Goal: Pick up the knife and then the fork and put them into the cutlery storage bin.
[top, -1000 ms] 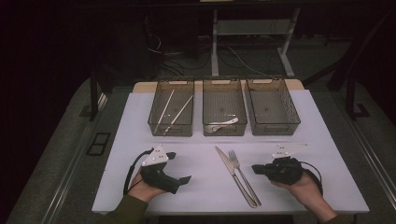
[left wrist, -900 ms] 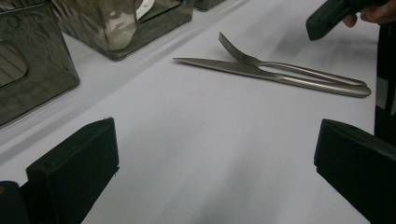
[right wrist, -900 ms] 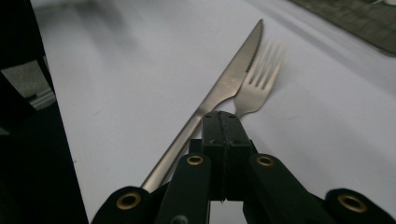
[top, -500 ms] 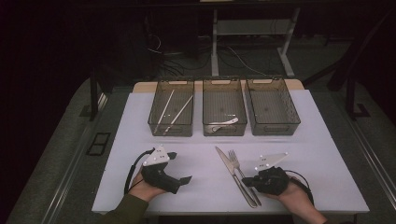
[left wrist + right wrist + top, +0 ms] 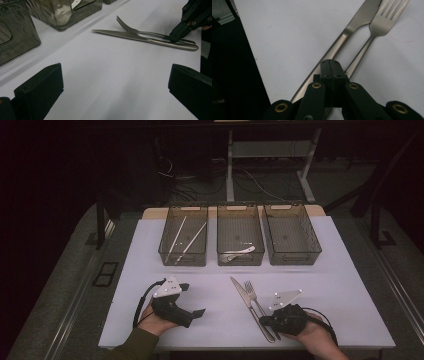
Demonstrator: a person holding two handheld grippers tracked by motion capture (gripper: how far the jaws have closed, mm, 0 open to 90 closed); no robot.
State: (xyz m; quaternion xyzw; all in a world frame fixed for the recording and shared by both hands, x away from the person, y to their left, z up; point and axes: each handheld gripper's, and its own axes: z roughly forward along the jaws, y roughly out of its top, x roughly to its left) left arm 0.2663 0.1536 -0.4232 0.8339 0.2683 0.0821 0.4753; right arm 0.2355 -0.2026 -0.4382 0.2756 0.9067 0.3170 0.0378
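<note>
A steel knife [image 5: 240,290] and a fork [image 5: 251,292] lie side by side on the white table [image 5: 345,285], handles toward me. My right gripper [image 5: 265,321] is shut, and its closed tips rest over the two handles. In the right gripper view the right gripper [image 5: 330,63] sits between the knife [image 5: 352,27] and the fork [image 5: 382,22], with nothing visibly clamped. My left gripper [image 5: 194,299] rests on the table at the left and points right. In its own view the left gripper [image 5: 115,75] is wide open and holds nothing, facing the knife [image 5: 125,35], the fork [image 5: 130,28] and the right gripper [image 5: 175,37].
Three dark mesh bins stand in a row at the back. The left bin [image 5: 165,251] holds two long pale sticks. A white spoon [image 5: 237,254] lies in the middle bin [image 5: 240,261]. Nothing shows in the right bin [image 5: 292,259]. The near table edge is just under both hands.
My right hand has moved left and toward the near edge, bringing its shut jaws onto the knife and fork handles. The left hand has stayed put.
</note>
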